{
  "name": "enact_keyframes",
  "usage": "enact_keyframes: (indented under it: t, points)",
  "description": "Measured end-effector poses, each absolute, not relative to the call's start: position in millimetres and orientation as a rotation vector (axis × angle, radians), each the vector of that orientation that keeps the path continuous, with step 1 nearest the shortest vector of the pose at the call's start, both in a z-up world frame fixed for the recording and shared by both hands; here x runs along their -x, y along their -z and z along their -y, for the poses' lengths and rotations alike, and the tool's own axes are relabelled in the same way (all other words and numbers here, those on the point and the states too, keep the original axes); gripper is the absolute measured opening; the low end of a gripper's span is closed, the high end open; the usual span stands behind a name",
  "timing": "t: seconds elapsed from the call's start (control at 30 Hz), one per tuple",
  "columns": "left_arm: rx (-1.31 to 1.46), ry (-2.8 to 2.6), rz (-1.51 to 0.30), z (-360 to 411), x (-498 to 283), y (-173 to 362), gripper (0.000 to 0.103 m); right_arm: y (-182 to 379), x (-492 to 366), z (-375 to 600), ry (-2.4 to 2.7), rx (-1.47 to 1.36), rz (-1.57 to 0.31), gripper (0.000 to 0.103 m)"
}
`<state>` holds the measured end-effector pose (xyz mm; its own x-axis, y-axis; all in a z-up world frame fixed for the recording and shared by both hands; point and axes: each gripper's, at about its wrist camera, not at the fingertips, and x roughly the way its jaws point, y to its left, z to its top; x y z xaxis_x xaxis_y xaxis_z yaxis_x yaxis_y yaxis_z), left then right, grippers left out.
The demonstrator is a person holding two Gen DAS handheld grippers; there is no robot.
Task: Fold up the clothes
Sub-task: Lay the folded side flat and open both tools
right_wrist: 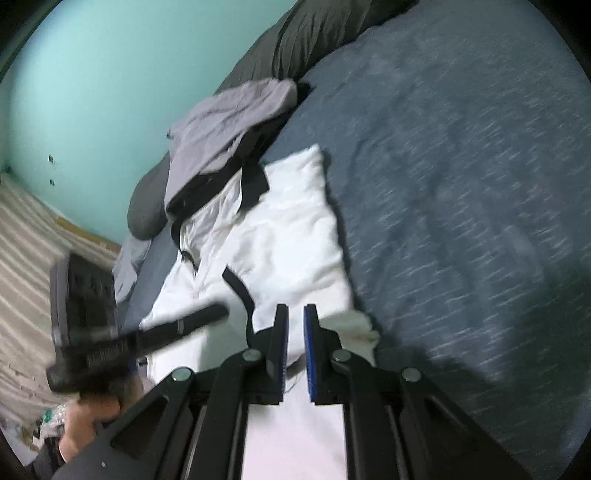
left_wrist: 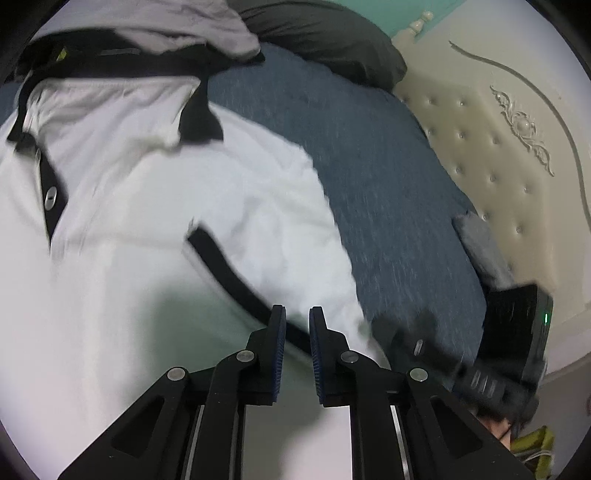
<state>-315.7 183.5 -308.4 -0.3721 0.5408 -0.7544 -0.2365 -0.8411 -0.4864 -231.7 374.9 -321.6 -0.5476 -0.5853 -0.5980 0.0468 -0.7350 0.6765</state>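
On bedspread (right_wrist: 461, 184): white polo shirt (left_wrist: 166, 221), sleeve folded.

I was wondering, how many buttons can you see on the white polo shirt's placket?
2. One button sits midway down the black placket of the white polo shirt; a smaller one is nearer the collar. Folds may hide more.

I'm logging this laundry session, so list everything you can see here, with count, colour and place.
polo shirt: one, white with black collar and trim, spread on the bed
bedspread: one, blue-grey, under the shirt
grey garment: one, crumpled beyond the collar
dark pillow: one, at the bed's far side
headboard: one, cream, tufted
wall: turquoise, behind the bed
left gripper: black, blue pads, slightly apart over the sleeve's black cuff, holding nothing
right gripper: black, blue pads, narrow gap, over the shirt's edge
hand: one, holding the left gripper
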Motion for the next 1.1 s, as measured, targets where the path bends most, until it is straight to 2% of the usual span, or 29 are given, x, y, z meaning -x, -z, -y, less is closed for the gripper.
enact_keyframes:
  t: [0.17, 0.43, 0.6, 0.77, 1.1]
  points:
    - [1.433, -2.291, 0.357, -178.7, 340.3, 322.5, 0.014, 339.3, 233.5, -369.3, 2.300, -1.377, 0.836, 0.008]
    - [1.406, -2.355, 0.366, -167.1, 352.0, 319.1, 0.014, 324.7, 232.4, -365.4, 2.311, -1.264, 0.845, 0.008]
    - [1.450, -2.361, 0.358, -166.5, 357.6, 327.6, 0.014, 337.4, 237.7, -348.8, 2.292, -1.370, 0.769, 0.008]
    - [1.416, -2.380, 0.361, -160.6, 358.5, 320.9, 0.014, 333.7, 239.3, -359.8, 2.274, -1.329, 0.875, 0.008]
    - [1.455, -2.379, 0.373, -152.5, 359.0, 327.4, 0.014, 342.9, 243.1, -357.5, 2.254, -1.391, 0.876, 0.008]
